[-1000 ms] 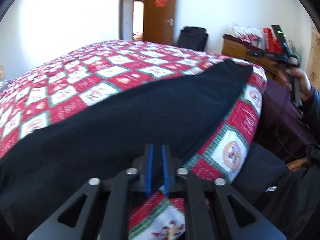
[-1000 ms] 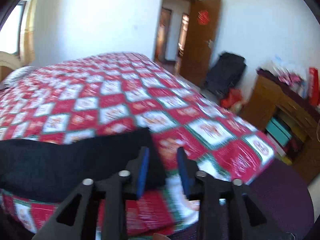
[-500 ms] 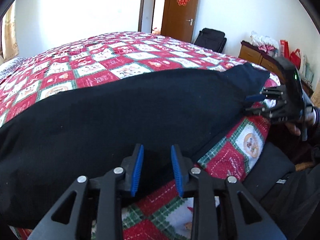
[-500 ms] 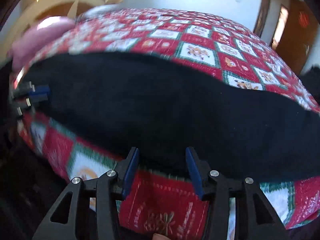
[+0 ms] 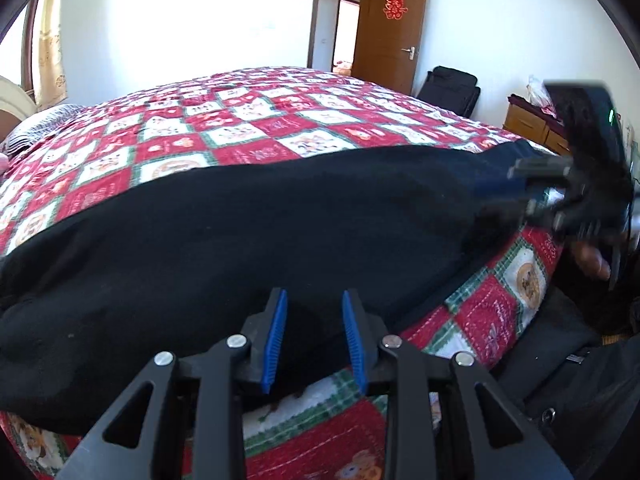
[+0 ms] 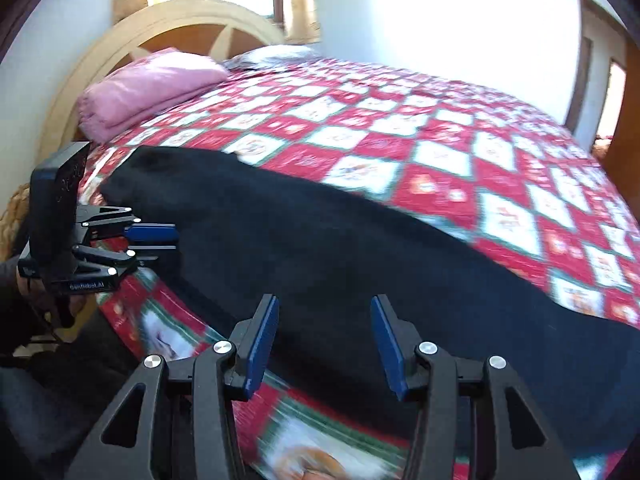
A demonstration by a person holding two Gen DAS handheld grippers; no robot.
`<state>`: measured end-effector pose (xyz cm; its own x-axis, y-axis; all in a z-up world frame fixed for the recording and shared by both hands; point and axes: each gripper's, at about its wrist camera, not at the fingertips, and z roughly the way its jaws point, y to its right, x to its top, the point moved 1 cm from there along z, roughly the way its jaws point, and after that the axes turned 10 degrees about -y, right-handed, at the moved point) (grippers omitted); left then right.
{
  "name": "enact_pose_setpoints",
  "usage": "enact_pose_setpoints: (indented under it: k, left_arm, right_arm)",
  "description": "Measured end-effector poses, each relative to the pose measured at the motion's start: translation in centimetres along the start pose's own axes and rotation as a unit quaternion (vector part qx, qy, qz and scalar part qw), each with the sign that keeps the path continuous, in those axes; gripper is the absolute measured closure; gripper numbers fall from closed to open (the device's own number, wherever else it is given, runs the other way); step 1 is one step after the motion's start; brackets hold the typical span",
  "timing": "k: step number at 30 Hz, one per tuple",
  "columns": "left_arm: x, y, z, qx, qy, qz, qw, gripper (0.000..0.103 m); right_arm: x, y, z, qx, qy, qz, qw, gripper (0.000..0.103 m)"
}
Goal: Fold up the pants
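Observation:
Black pants (image 5: 248,232) lie stretched lengthwise along the near edge of a bed with a red, white and green patchwork quilt (image 5: 256,120). My left gripper (image 5: 314,338) is open, its blue pads either side of the pants' near edge. In the right wrist view the pants (image 6: 340,248) run left to right, and my right gripper (image 6: 324,344) is open just above their near edge. Each gripper shows in the other's view: the right one (image 5: 520,190), blurred, at the pants' right end; the left one (image 6: 154,240) at their left end.
A pink folded blanket (image 6: 148,84) and a cream headboard (image 6: 188,24) are at the bed's head. A brown door (image 5: 390,32), a black bag (image 5: 450,88) and a wooden dresser (image 5: 532,124) stand beyond the foot. The quilt hangs over the near bed edge (image 5: 496,304).
Both grippers opened wider and came down to the pants' near edge. The right gripper swung left to look along the bed towards the headboard.

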<state>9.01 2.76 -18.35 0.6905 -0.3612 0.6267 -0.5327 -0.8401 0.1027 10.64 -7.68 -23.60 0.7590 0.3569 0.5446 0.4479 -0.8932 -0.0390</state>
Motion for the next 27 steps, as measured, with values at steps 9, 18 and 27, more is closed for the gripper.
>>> enact_pose_setpoints:
  k: [9, 18, 27]
  left_arm:
    - [-0.1, -4.9, -3.0, 0.040, 0.045, -0.064, 0.9961, 0.043]
    - [-1.7, -11.4, -5.1, 0.153, 0.056, -0.125, 0.9788, 0.040]
    - [-2.7, -13.4, -5.5, 0.146, 0.062, -0.177, 0.9714, 0.033]
  right_arm:
    - [-1.8, -3.5, 2.0, -0.027, -0.054, -0.057, 0.997, 0.052]
    - [-2.3, -2.9, 2.2, -0.032, -0.049, -0.046, 0.997, 0.052]
    - [-3.2, 5.2, -4.0, -0.060, 0.015, 0.084, 0.995, 0.053]
